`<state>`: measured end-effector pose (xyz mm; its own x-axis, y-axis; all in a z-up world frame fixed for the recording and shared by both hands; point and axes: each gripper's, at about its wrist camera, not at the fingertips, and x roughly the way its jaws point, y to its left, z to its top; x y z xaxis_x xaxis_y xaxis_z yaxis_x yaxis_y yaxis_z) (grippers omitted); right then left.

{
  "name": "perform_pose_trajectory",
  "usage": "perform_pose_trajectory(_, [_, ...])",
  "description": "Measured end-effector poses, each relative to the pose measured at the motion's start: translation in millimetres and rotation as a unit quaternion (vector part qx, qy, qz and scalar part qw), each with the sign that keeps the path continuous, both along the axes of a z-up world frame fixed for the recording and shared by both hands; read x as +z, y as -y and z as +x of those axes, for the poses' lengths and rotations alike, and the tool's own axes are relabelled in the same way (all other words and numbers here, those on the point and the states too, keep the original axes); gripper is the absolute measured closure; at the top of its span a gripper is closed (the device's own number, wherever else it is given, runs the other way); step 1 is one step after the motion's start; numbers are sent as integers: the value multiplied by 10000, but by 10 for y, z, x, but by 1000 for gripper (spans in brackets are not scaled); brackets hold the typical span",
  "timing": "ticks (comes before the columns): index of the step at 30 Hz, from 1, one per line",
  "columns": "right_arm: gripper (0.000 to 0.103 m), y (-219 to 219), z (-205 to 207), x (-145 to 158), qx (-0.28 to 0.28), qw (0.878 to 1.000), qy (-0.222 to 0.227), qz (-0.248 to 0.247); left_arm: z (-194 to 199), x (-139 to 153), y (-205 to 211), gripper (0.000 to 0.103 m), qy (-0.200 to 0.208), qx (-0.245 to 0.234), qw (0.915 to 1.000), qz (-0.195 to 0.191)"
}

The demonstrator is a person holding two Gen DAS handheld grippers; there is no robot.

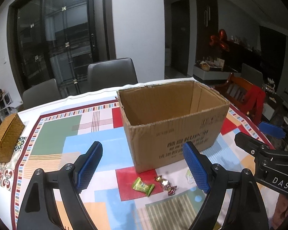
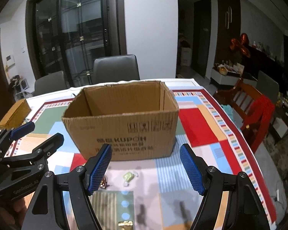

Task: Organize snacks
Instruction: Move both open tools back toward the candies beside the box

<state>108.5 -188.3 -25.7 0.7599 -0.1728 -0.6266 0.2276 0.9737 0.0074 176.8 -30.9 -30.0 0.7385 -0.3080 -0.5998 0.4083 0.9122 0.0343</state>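
My left gripper has matt black plastic arms, shiny metal screws and blue pads with a rough grid texture. The cardboard box is matt corrugated paper (its rim torn ragged). The tablecloth looks smooth. The candy wrappers are glossy foil.

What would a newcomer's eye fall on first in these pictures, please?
An open brown cardboard box stands mid-table on a colourful patchwork tablecloth. Before it lie small wrapped sweets: a green-wrapped candy and a shiny foil-wrapped candy. Both the left gripper and right gripper are open and empty.
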Motion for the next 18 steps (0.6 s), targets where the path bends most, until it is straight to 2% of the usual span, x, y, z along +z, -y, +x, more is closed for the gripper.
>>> perform_pose_trajectory(11, [29, -161, -233, -291, -526, 9983, -218, 118, -104, -227, -105, 17, -113, -497, 9984, 256])
perform_pose_trajectory(18, [29, -236, -324, -434, -783, 9960, -376, 228, -106, -375, -169, 17, -287, -772, 9964, 218])
